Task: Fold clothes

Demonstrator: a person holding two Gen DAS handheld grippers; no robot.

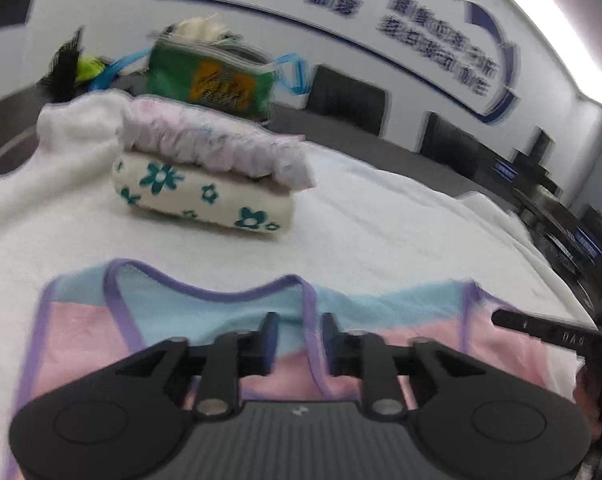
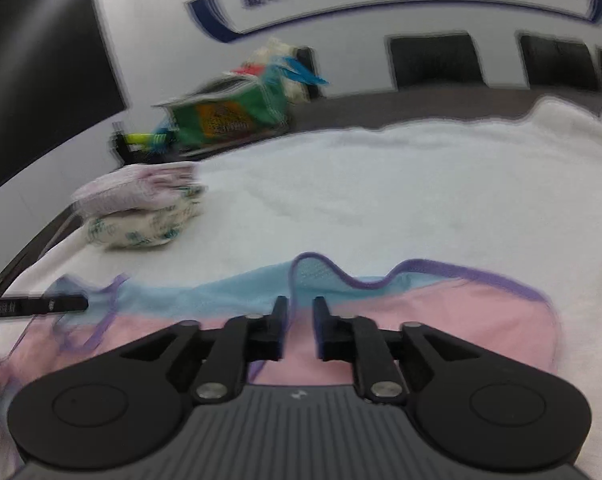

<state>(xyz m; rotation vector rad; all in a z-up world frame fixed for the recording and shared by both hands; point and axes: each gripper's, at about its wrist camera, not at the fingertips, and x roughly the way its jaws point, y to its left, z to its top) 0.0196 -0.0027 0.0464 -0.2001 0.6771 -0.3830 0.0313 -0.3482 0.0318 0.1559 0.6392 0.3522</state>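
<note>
A pink and light-blue sleeveless garment with purple trim point(image 1: 421, 344) point(image 2: 441, 320) lies on the white cloth right in front of both grippers. My left gripper point(image 1: 299, 322) has its jaws nearly together with the purple shoulder trim between them, and the fabric rises to a small peak at its tips. My right gripper point(image 2: 300, 316) holds the other shoulder trim the same way. A black finger of the right gripper point(image 1: 541, 330) reaches in over the garment's right edge, and a finger of the left gripper point(image 2: 41, 305) shows at its left edge.
A stack of two folded clothes, pale pink point(image 1: 221, 140) on cream with teal flowers point(image 1: 197, 200), sits at the back left on the white cloth point(image 1: 381, 216). Behind it stands a green bag point(image 1: 209, 78) with blue handles. Dark chairs point(image 2: 435, 60) line the wall.
</note>
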